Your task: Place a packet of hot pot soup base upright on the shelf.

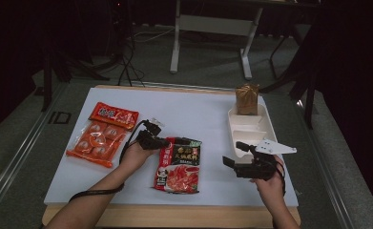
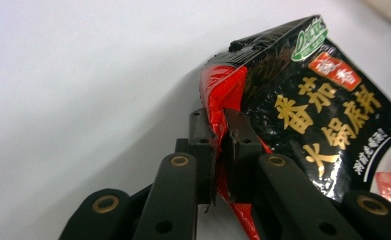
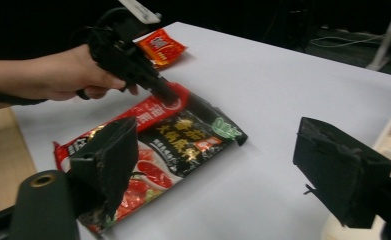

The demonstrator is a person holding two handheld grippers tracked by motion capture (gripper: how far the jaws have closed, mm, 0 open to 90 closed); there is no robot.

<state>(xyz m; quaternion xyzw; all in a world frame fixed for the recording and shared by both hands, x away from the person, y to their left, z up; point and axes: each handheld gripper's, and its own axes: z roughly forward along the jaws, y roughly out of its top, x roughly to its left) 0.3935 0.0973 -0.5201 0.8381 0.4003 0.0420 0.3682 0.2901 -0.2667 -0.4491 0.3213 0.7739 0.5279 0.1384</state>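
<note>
Toward the table's left edge lies an orange snack pack (image 1: 98,136), flat and untouched; just right of it comes the left gripper (image 1: 163,141), its jaws drawn together on the upper left corner of the red-and-black sauce pouch (image 1: 179,164), with the red seam of that pouch (image 2: 222,95) pinched between the two black pads and lifted slightly off the white tabletop (image 1: 193,112); the rest of the pouch lies flat near the middle of the table's front edge. The pouch looks like a soft, glossy foil sachet, filled but limp; I would judge it light to moderate in weight, slippery on its printed face, and apt to sag and swing from a corner hold; the flat sealed seam is the best place to take it, since the belly would bulge away from the pads. Further right, the right gripper (image 1: 238,154) hovers with its jaws wide apart and nothing between them, beside the white divided tray (image 1: 260,129) at the table's right edge; a brown packet (image 1: 247,99) stands in the tray's far compartment.
</note>
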